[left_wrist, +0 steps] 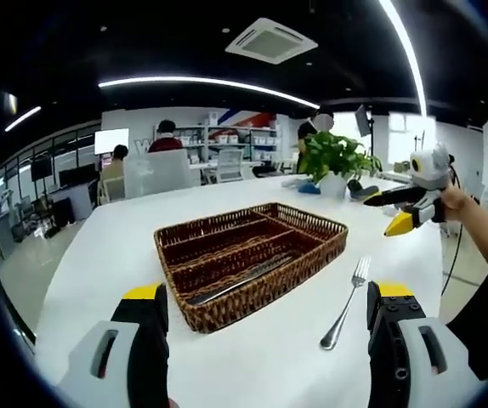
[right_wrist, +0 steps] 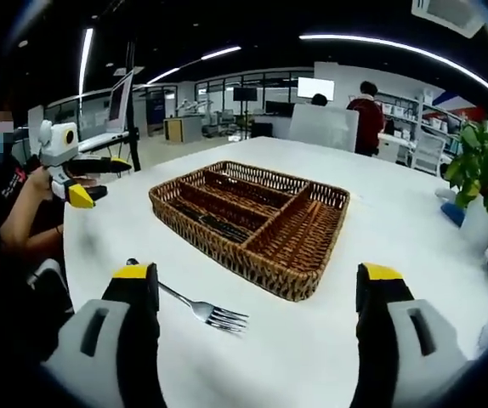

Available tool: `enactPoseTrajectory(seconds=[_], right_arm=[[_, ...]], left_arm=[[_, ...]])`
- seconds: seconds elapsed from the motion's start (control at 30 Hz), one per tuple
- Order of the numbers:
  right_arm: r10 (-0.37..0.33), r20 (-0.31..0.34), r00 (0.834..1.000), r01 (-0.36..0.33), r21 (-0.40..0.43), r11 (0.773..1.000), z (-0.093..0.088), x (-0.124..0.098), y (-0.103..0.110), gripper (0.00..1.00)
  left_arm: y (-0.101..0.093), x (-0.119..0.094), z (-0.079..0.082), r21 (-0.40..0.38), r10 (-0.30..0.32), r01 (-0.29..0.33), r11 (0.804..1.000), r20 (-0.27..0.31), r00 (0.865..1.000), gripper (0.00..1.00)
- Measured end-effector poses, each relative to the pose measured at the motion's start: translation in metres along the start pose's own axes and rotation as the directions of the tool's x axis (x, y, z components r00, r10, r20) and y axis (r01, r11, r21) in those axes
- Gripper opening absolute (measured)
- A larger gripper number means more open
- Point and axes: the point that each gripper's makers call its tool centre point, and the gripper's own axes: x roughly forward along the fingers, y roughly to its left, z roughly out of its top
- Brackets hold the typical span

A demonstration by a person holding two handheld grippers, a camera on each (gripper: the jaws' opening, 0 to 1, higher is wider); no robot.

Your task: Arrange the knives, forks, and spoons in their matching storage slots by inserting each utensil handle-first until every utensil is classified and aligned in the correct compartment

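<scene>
Both tongs are standing apart and holding nothing. The left tongs (left_wrist: pixel 265 310) are hovering just before the wicker tray (left_wrist: pixel 312 223), which is lying on the white surface (left_wrist: pixel 125 229) with a dark knife (left_wrist: pixel 240 279) already in its nearest long slot. The fork (left_wrist: pixel 346 302) is lying outside the tray, just inside the right jaw of the left tongs, tines away. The right tongs (right_wrist: pixel 257 293) are facing the tray from another side. In my judgement, the fork's pickup is coming next: closing on its middle, then turning the handle toward its slot.
</scene>
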Motion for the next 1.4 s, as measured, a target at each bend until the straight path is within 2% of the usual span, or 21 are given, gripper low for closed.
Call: enactPoseTrajectory(seconds=[0.3, 0.6, 0.8, 1.13, 1.27, 1.4], right_arm=[[0.007, 0.002, 1.000, -0.007, -0.001, 1.000, 0.002, 0.001, 0.005, 1.00], [0.011, -0.009, 1.000, -0.011, -0.021, 1.000, 0.001, 0.001, 0.004, 1.00], [0.026, -0.028, 0.999, -0.026, -0.008, 1.000, -0.012, 0.003, 0.007, 0.99], [0.068, -0.069, 0.995, -0.066, 0.036, 0.997, -0.042, 0.012, 0.015, 0.81], [0.092, -0.049, 0.995, -0.088, 0.077, 0.993, -0.054, 0.017, 0.018, 0.67], [0.098, -0.054, 0.994, -0.091, 0.112, 0.990, -0.070, 0.023, 0.021, 0.59]], left_arm=[[-0.003, 0.001, 0.005, -0.007, -0.006, 0.006, 1.000, 0.020, 1.000, 1.00], [-0.010, 0.003, 0.004, 0.007, -0.026, 0.026, 1.000, 0.014, 1.000, 1.00], [-0.016, 0.007, 0.000, 0.021, -0.044, 0.044, 0.999, 0.007, 0.999, 1.00], [-0.024, 0.012, -0.005, 0.028, -0.071, 0.070, 0.997, 0.011, 0.997, 1.00], [-0.027, 0.013, -0.006, 0.030, -0.083, 0.082, 0.996, 0.017, 0.996, 1.00], [-0.030, 0.015, -0.010, 0.033, -0.094, 0.094, 0.995, 0.008, 0.996, 1.00]])
